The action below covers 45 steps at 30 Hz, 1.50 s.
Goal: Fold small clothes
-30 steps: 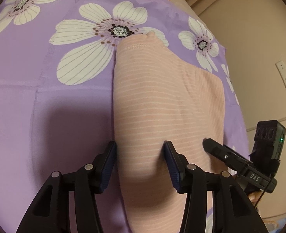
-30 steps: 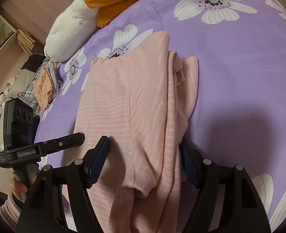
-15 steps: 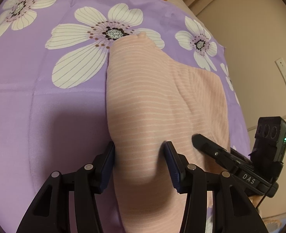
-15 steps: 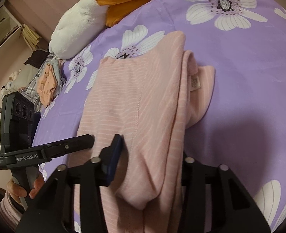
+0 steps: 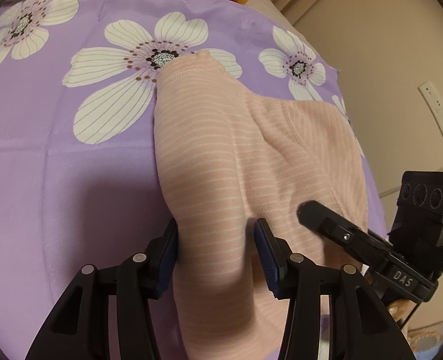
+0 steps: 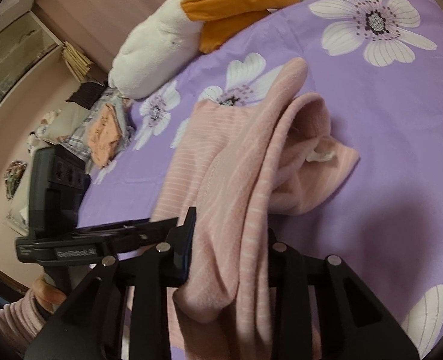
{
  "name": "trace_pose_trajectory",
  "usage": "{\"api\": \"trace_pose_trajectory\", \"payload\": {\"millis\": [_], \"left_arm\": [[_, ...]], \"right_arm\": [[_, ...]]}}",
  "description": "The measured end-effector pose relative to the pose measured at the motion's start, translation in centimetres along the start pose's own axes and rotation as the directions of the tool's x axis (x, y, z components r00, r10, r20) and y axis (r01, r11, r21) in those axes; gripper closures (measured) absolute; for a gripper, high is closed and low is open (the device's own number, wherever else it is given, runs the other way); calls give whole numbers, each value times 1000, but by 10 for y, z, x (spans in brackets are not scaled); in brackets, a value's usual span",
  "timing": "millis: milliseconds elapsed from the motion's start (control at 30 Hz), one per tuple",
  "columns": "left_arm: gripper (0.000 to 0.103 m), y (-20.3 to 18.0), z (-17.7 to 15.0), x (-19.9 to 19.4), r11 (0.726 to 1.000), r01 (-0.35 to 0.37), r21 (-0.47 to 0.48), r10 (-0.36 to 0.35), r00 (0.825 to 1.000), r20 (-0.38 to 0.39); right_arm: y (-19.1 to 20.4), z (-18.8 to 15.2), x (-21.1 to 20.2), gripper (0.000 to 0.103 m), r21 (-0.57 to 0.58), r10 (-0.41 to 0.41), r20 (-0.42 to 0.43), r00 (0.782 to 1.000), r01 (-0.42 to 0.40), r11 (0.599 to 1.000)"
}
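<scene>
My left gripper (image 5: 215, 249) pinches a thick fold of the pink striped garment (image 5: 221, 162) between its blue pads, and my right gripper (image 6: 230, 252), whose jaws have just been closing, now clamps a bunched edge of the same garment (image 6: 239, 180), raised a little off the purple flowered bedsheet (image 5: 56, 150). The rest of the cloth lies across the middle of the sheet, reaching toward its far edge. Beyond that far edge sits a white and orange plush toy (image 6: 161, 51), with a pile of clothes (image 6: 104, 132) off the sheet's left side.
</scene>
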<state>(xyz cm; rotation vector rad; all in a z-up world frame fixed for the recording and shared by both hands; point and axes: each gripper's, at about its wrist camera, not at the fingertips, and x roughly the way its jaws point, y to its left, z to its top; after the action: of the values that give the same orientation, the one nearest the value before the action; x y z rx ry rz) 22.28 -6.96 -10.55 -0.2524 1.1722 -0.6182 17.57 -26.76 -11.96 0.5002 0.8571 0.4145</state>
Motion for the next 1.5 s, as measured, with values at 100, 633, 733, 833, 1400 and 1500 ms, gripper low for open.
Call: {"api": "trace_pose_trajectory", "payload": {"millis": [100, 633, 733, 833, 1400, 1500], "left_arm": [[56, 1, -1, -3, 1000, 1, 1, -1, 1000, 2], [56, -2, 0, -4, 999, -28, 23, 28, 1000, 3], [56, 0, 1, -2, 999, -46, 27, 46, 999, -4], [56, 2, 0, -1, 999, -35, 17, 36, 999, -9], [37, 7, -6, 0, 998, -54, 8, 54, 998, -12], [37, 6, -5, 1, 998, -55, 10, 56, 998, -12]], "right_arm": [[4, 1, 0, 73, -6, 7, 5, 1000, -7, 1000], [0, 1, 2, 73, 12, -2, 2, 1000, 2, 1000], [-4, 0, 4, 67, 19, -30, -8, 1000, 30, 999], [-12, -2, 7, 63, 37, -75, -31, 997, 76, 996], [-25, -4, 5, 48, 89, -76, -46, 996, 80, 993], [-25, -5, 5, 47, 90, -77, -47, 996, 81, 993]]}}
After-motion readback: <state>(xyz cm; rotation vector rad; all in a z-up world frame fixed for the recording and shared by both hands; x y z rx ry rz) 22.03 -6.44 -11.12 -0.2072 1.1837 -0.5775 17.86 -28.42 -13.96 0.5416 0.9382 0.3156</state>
